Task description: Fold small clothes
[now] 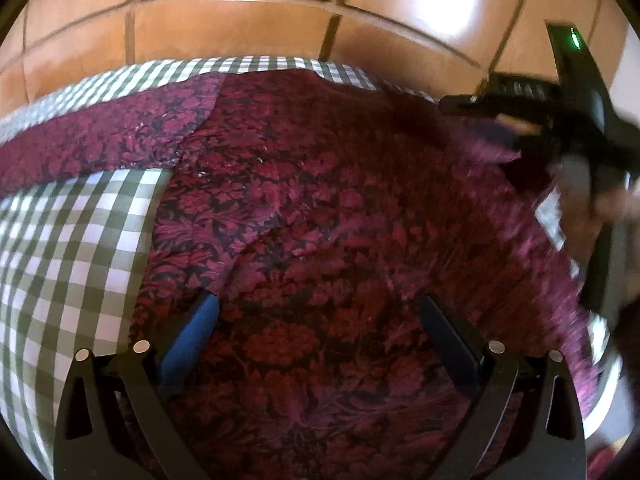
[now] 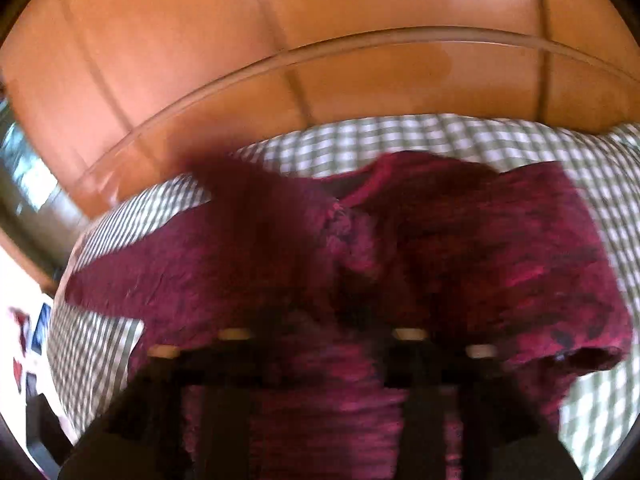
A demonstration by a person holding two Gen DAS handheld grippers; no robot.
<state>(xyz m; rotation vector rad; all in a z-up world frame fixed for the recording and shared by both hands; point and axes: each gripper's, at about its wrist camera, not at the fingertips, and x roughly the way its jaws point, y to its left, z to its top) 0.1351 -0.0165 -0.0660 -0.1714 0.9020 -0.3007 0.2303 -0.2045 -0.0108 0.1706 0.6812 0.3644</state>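
A maroon garment [image 1: 320, 200] with a dark floral pattern lies spread on a green-and-white checked cloth [image 1: 72, 260]. One sleeve [image 1: 100, 140] stretches out to the left. My left gripper [image 1: 318, 300] hovers over the garment's lower part, open, with only flat fabric showing under the wide gap between its jaws. The right gripper [image 1: 480, 114] is blurred at the garment's right edge, with a hand [image 1: 616, 208] behind it. In the right wrist view the garment [image 2: 280, 260] looks bunched in the middle. The right gripper [image 2: 322, 312] is a dark blur over it, fingers apart.
A glossy wooden panelled board [image 1: 240, 20] rises behind the far edge of the checked cloth [image 2: 400, 136], and it also fills the top of the right wrist view [image 2: 280, 40]. Bare checked cloth shows left of the garment. Blurred coloured items [image 2: 28, 340] lie at the far left.
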